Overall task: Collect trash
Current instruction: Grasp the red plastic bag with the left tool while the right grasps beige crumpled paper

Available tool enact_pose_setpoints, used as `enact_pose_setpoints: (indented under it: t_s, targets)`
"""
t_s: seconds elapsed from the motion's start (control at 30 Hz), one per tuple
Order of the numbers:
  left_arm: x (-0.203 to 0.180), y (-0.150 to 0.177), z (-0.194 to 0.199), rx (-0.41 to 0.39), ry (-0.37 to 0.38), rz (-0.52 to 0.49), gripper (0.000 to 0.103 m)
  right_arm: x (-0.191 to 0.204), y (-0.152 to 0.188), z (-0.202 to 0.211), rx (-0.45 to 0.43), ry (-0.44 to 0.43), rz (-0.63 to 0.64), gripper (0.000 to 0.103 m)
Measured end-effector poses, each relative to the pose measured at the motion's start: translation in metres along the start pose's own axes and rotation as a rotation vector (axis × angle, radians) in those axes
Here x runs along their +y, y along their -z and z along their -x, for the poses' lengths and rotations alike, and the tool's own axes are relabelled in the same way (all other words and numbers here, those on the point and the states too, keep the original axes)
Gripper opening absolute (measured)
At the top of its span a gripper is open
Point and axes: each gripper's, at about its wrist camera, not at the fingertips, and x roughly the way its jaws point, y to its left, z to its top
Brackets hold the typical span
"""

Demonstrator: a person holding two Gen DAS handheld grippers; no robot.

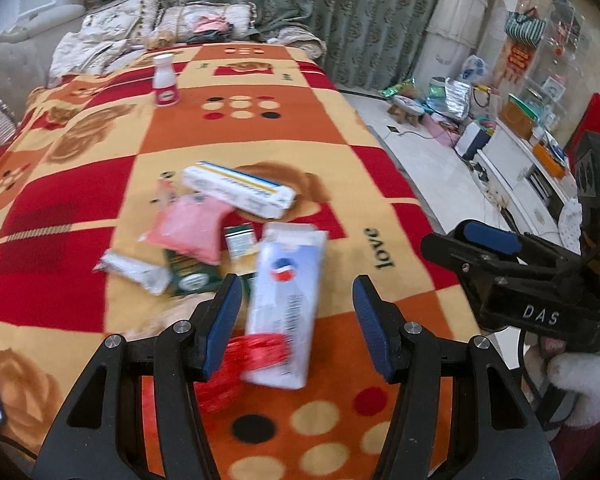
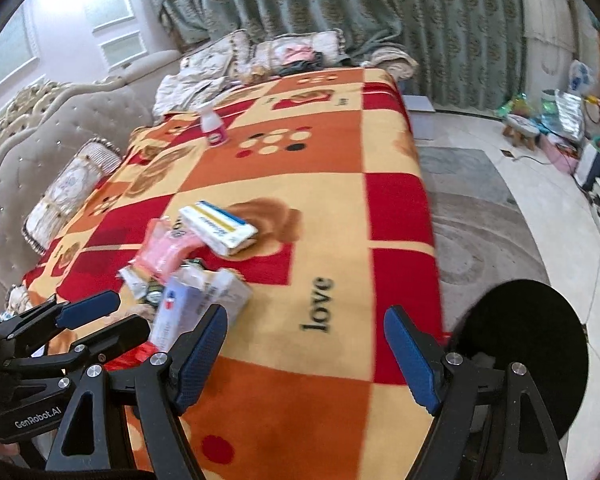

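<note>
Both claws, left claw and right claw, released above boxes on blanket.

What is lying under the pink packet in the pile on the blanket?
The pink plastic packet overlaps a dark green printed wrapper, whose lower end sticks out from beneath it. A crumpled silver-white wrapper lies beside it. Whatever else the packet covers is hidden.
</note>
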Motion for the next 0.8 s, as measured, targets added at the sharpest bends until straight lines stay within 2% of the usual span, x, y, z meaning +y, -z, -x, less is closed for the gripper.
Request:
enact_pose_setpoints:
  t_s: [0.17,0.33,0.53,0.7,0.77,0.8]
  targets:
    - [0.038,0.013,0.012,0.018,-0.009,-0.001,0.056,0.027,-0.005,-0.009,0.012,-0.032,0.049,0.08]
    - [0.068,0.033,0.013,0.069,0.003,-0.014,0.057,0.044,-0.007,-0.016,0.024,-0.054,0.08,0.08]
    - [0.075,0.054,-0.009,0.138,0.004,-0.044,0.057,0.064,-0.009,-0.025,0.043,-0.078,0.115,0.08]
    - [0.075,0.064,-0.021,0.169,0.051,-0.04,0.056,0.083,-0.013,-0.031,0.056,-0.099,0.154,0.081]
    - [0.075,0.067,-0.022,0.176,0.067,-0.047,0.05,0.092,-0.015,-0.034,0.064,-0.121,0.172,0.081]
    - [0.076,0.067,-0.022,0.182,0.079,-0.048,0.038,0.096,-0.015,-0.036,0.069,-0.129,0.18,0.081]
